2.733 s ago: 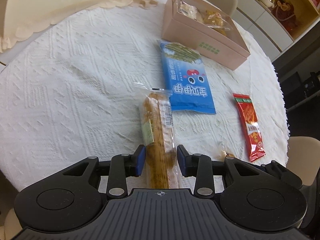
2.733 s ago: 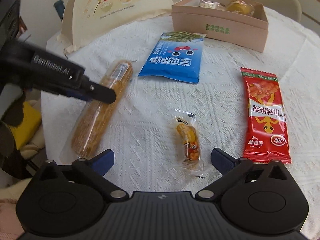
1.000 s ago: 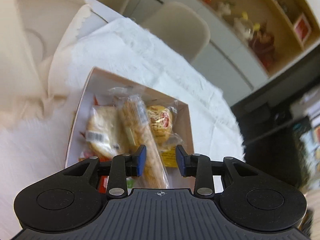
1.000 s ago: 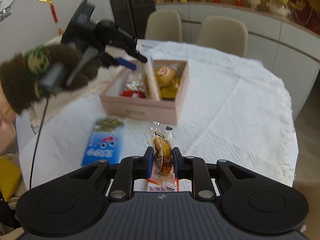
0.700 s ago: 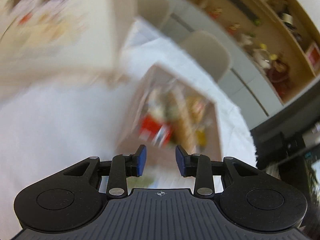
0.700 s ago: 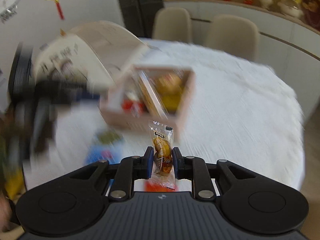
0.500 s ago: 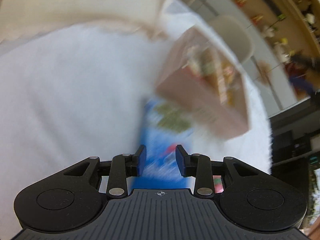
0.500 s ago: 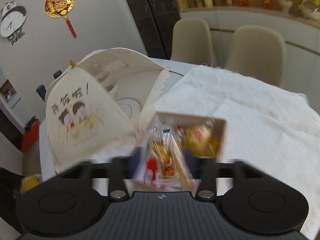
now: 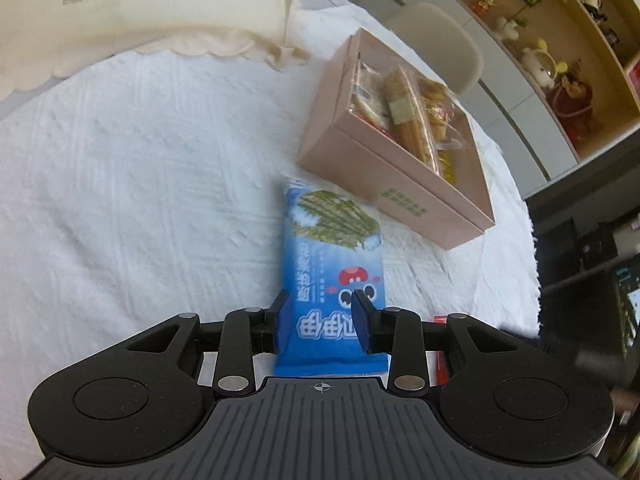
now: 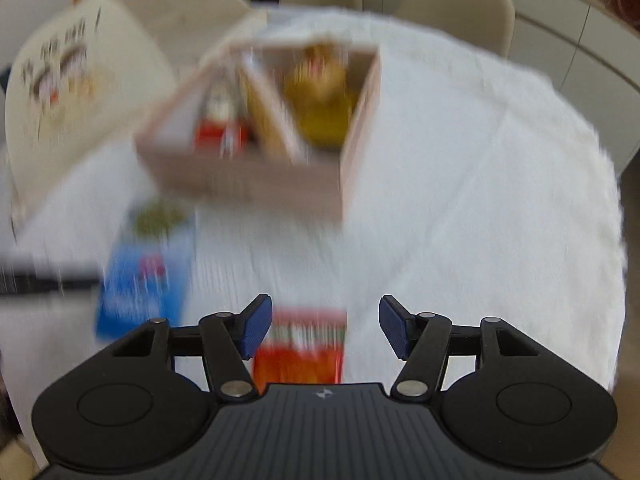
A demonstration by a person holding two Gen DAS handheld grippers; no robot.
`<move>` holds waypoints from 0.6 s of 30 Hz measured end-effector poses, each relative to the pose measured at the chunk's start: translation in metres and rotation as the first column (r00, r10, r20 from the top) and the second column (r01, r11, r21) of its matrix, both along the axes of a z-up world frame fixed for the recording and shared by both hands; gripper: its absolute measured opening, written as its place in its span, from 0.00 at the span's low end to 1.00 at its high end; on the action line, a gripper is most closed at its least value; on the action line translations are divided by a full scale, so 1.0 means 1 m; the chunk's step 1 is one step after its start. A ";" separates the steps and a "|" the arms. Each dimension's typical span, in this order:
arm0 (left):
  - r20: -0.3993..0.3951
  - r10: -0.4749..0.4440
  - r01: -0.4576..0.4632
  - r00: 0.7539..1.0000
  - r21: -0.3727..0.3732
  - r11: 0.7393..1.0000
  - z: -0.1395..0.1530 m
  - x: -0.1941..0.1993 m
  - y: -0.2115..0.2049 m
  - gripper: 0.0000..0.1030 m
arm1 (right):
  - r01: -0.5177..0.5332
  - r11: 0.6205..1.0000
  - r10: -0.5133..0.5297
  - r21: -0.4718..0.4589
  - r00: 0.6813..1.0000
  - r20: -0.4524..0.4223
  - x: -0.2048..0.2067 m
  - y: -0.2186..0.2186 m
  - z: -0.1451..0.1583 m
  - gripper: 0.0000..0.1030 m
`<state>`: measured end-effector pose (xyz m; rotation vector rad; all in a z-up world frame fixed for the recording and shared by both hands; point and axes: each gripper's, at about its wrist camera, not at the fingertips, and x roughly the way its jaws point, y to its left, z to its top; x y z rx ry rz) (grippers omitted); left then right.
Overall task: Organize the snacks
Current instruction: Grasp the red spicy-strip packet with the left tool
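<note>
A blue snack packet (image 9: 336,256) lies flat on the white tablecloth, in front of the pink box (image 9: 380,168). The box holds a long bread-stick snack (image 9: 404,120) and several other wrapped snacks. My left gripper (image 9: 322,320) hovers open just over the near end of the blue packet, with its pads not pressing it. In the blurred right wrist view my right gripper (image 10: 325,328) is open and empty. A red snack packet (image 10: 300,348) lies below it on the cloth. Farther off in that view are the pink box (image 10: 256,184) and the blue packet (image 10: 144,272).
A cream paper lid with cartoon print (image 9: 140,0) stands at the back left, also in the right wrist view (image 10: 68,80). Beige chairs (image 10: 456,4) stand behind the round table. A sliver of the red packet (image 9: 440,364) shows by my left gripper's right finger.
My right gripper opened over the box, let go of the small wrapped snack and pulled back toward the red packet. My left gripper left the long snack in the box and came back over the blue packet.
</note>
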<state>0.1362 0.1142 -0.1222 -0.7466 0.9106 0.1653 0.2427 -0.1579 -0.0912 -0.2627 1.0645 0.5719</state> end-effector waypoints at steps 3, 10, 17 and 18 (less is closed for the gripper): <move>-0.009 -0.005 0.005 1.000 0.005 1.000 -0.003 0.007 -0.001 0.35 | 0.004 0.999 -0.004 -0.051 1.000 0.001 -0.014 -0.004 -0.012 0.58; -0.013 -0.005 0.005 1.000 0.014 1.000 -0.007 0.019 0.003 0.35 | 0.024 1.000 -0.024 -0.004 1.000 -0.013 -0.035 -0.007 -0.013 0.60; -0.042 0.030 -0.030 0.999 -0.001 1.000 -0.015 0.023 0.009 0.35 | 0.029 0.999 -0.028 0.041 0.999 -0.016 -0.041 -0.006 -0.005 0.61; -0.042 0.025 -0.025 0.999 -0.016 1.000 -0.017 0.023 0.009 0.35 | 0.011 0.999 -0.010 0.043 1.000 -0.007 -0.042 -0.002 -0.003 0.61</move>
